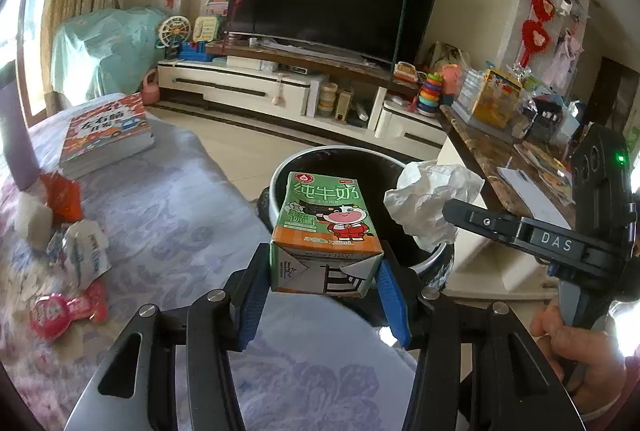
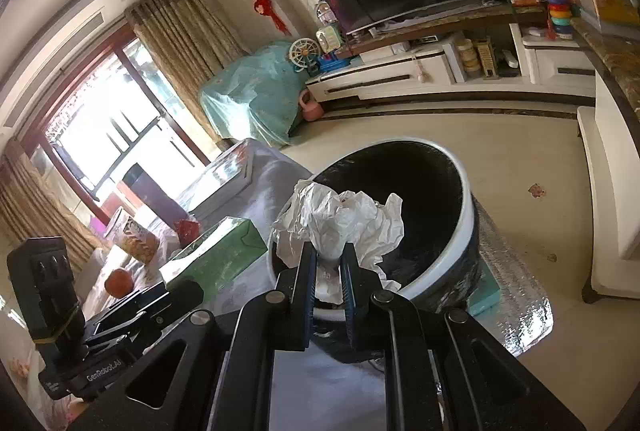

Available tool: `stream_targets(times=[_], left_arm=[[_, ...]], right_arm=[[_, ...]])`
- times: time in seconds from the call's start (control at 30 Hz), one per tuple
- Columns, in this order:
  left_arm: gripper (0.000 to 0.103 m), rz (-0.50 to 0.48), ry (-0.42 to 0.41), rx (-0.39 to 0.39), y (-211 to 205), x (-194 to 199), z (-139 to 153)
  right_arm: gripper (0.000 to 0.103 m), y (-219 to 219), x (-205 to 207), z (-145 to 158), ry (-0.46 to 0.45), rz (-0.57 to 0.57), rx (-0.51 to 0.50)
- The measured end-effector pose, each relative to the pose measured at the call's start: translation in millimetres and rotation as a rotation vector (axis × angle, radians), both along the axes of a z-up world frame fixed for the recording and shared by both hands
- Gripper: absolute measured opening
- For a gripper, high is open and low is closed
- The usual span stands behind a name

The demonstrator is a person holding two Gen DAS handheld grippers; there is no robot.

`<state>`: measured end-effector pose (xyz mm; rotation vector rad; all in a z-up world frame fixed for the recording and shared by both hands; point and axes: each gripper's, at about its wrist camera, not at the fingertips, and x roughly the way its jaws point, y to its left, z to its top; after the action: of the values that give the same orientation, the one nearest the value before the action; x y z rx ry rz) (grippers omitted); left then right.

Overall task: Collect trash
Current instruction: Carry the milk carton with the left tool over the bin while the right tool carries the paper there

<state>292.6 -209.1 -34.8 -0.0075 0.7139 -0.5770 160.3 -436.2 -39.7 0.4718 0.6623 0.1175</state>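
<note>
Crinkled white paper (image 2: pixel 340 219) over round, glossy black bin (image 2: pixel 466 191).

The left gripper (image 1: pixel 320 295) is clamping the milk carton (image 1: pixel 326 227) beside the bin (image 2: pixel 466 215); the right gripper (image 2: pixel 328 271) is pinching crumpled paper (image 2: pixel 340 223) over its rim.

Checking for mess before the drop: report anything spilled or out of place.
Nothing spilled. Wrappers still litter the purple table cover beside the book; the milk carton and crumpled paper are held at the bin.
</note>
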Motion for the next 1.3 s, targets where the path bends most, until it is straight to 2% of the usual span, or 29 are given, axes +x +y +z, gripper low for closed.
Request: stream_targets(times=[1.3], left_arm=[[0.049, -0.026, 0.033, 0.058, -54, 47, -19]], right_arm=[[0.012, -23, 36, -13, 0.058, -0.023, -0.005]])
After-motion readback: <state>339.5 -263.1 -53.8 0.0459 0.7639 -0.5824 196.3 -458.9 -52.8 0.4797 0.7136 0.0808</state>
